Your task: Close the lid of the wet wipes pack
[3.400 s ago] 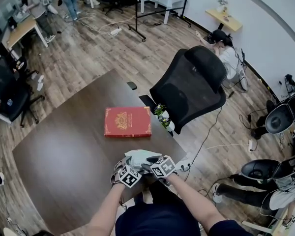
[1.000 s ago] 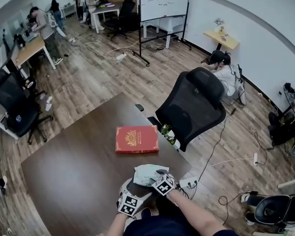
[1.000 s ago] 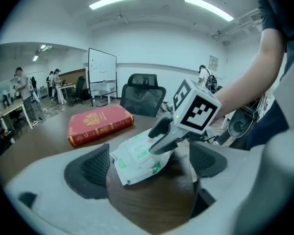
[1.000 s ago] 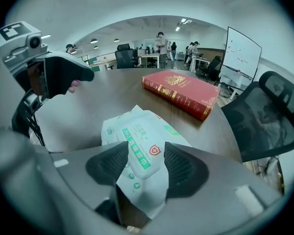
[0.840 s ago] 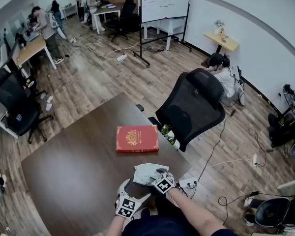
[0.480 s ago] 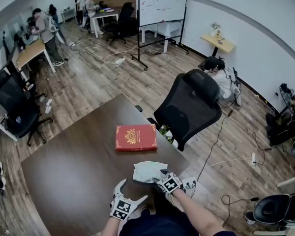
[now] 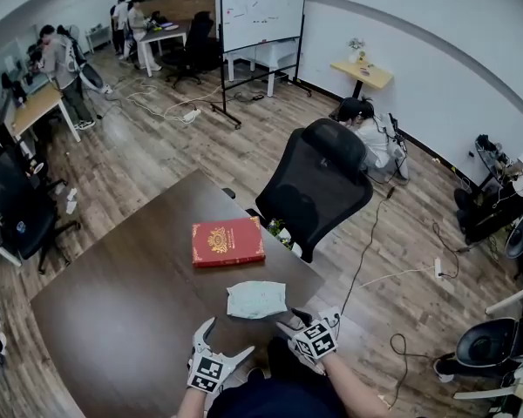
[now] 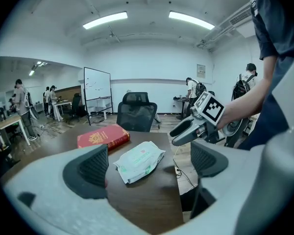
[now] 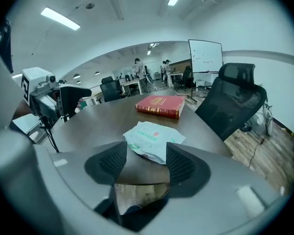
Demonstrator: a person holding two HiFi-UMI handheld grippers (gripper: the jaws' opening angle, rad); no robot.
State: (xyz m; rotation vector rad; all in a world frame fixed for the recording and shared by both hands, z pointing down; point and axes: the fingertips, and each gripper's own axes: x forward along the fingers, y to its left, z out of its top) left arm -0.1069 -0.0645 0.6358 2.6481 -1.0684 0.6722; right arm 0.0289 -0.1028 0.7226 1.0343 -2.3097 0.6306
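Pale wipes pack [image 7: 256,300] on table [image 7: 113,312], left gripper view catches right gripper [image 8: 179,134]

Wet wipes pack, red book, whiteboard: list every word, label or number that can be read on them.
Wet wipes pack: green print lines and a small red round mark, too blurred to read.
Red book: a gold emblem on the cover, no legible words.
Whiteboard: faint writing, too small to read.
No text in any view can be quoted.

Left claw [image 7: 227,339] opening, right claw [image 7: 290,320] closing, both empty
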